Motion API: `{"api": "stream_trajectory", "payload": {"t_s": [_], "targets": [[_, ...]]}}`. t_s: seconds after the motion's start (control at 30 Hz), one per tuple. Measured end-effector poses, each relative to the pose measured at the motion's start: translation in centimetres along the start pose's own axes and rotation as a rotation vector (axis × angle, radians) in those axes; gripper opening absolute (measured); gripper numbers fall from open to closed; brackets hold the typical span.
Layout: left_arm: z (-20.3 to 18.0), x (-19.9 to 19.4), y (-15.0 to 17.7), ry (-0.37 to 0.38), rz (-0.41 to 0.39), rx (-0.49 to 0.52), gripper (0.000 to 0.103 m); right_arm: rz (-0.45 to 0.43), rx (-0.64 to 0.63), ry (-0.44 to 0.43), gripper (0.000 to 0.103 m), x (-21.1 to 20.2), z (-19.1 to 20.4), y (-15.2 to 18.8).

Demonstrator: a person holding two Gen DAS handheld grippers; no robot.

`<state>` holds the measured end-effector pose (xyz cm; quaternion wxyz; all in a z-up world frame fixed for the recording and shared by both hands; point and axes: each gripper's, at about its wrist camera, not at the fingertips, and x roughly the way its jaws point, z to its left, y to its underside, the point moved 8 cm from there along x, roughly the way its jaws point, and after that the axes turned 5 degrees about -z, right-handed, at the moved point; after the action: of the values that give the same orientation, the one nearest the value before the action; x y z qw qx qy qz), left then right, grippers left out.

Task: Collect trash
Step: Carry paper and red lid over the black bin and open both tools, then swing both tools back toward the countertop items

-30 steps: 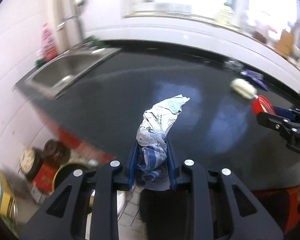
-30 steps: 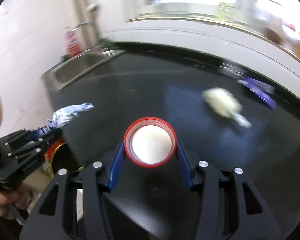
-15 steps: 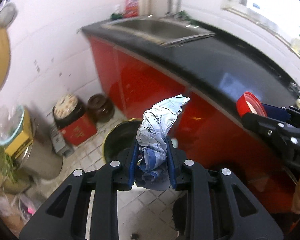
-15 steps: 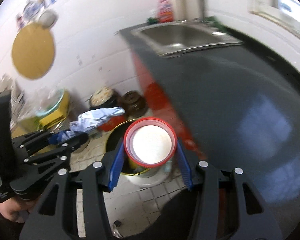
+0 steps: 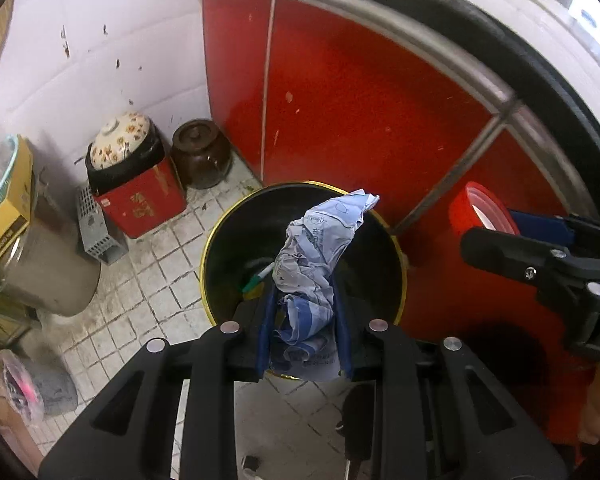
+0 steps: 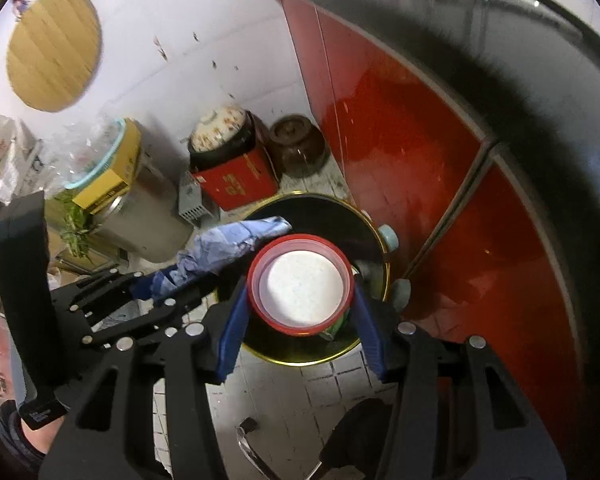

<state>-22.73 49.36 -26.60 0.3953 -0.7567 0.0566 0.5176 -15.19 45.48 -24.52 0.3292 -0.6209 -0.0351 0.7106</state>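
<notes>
The left gripper [image 5: 304, 332] is clamped on a crumpled wrapper [image 5: 320, 256], a pale blue-and-white wad of printed plastic pinched low down between the two blue fingers [image 5: 265, 336], with most of its length sticking forward and upward beyond the fingertips. Seen from the left wrist, the wrapper hangs directly over the mouth of the trash bin [image 5: 220, 232] — a round black bin with a gold rim standing on the tiled floor [image 5: 148, 280] just in front of the red cabinet doors [image 5: 340, 100]. Inside the bin a green-tipped object lies against the dark wall; what it is cannot be made out. The right gripper [image 6: 300, 316] grips a red-rimmed cup [image 6: 300, 284], its white inside facing the camera, its sides squeezed between the blue fingers [image 6: 232, 332]. From the right wrist the cup also sits above the bin [image 6: 374, 236], over its nearer half, and the wrapper [image 6: 228, 248] shows just to the cup's left, its tip nearly touching the red rim. In the left wrist view the cup [image 5: 480, 212] is off to the right of the wrapper, well apart from it and over the bin's edge beside the cabinet. Against the white wall stand a red box [image 5: 140, 204] with a flower-lidded pot [image 5: 120, 148] on top — and a brown jar [image 5: 200, 152] next to it.
</notes>
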Motion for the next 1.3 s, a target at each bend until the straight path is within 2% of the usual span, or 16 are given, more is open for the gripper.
{"api": "stream_trajectory", "payload": {"t_s": [0.1, 0.27, 0.3, 0.33, 0.37, 0.4, 0.63, 0.73, 0.83, 0.9, 0.93, 1.03, 1.13, 1.23, 1.3], "targets": [[0.8, 1.2, -0.1, 0.005, 0.011, -0.027, 0.026, 0.021, 0.010, 0.005, 0.050, 1.3, -0.5, 0.2], [0.6, 1.9, -0.2, 0.003, 0.023, -0.004, 0.026, 0.028, 0.009, 0.008, 0.050, 1.8, -0.6, 0.2], [0.6, 2.1, -0.2, 0.001, 0.026, 0.001, 0.034, 0.031, 0.010, 0.006, 0.061, 2.0, -0.5, 0.0], [0.6, 2.2, -0.2, 0.000, 0.030, 0.001, 0.061, 0.027, 0.013, 0.010, 0.070, 2.0, -0.6, -0.1], [0.7, 2.2, -0.3, -0.005, 0.026, -0.001, 0.075, 0.017, 0.013, 0.013, 0.077, 1.7, -0.6, -0.3], [0.9, 1.9, -0.4, -0.019, 0.005, -0.004, 0.080, 0.014, 0.010, 0.012, 0.077, 1.8, -0.6, -0.4], [1.5, 1.0, -0.2, -0.036, 0.006, -0.006, 0.080, -0.014, -0.002, 0.004, 0.077, 0.0, -0.1, -0.4], [1.1, -0.6, -0.4, -0.041, -0.013, 0.002, 0.080, -0.045, 0.000, -0.006, 0.077, -2.5, 0.1, -0.1], [-0.4, -3.5, -1.3, -0.033, -0.066, 0.011, 0.087, -0.113, -0.006, -0.003, 0.078, -7.3, 0.0, 0.2], [-2.2, -5.7, -2.0, 0.004, -0.111, 0.026, 0.091, -0.189, 0.001, 0.023, 0.088, -11.9, -0.7, 0.6], [-3.5, -6.8, -2.3, 0.030, -0.132, 0.040, 0.094, -0.218, 0.008, 0.036, 0.090, -13.6, -1.4, 0.9], [-8.7, -10.5, -3.2, 0.103, -0.193, 0.109, 0.096, -0.326, 0.061, 0.124, 0.093, -21.1, -5.3, 2.8], [-15.2, -12.9, -3.5, 0.189, -0.181, 0.170, 0.096, -0.402, 0.161, 0.245, 0.096, -27.9, -10.6, 6.0], [-22.6, -14.7, -3.0, 0.269, -0.162, 0.253, 0.096, -0.463, 0.287, 0.364, 0.096, -34.3, -16.2, 10.6], [-28.1, -16.3, -2.1, 0.348, -0.164, 0.306, 0.096, -0.498, 0.360, 0.450, 0.096, -38.2, -19.8, 14.3]]}}
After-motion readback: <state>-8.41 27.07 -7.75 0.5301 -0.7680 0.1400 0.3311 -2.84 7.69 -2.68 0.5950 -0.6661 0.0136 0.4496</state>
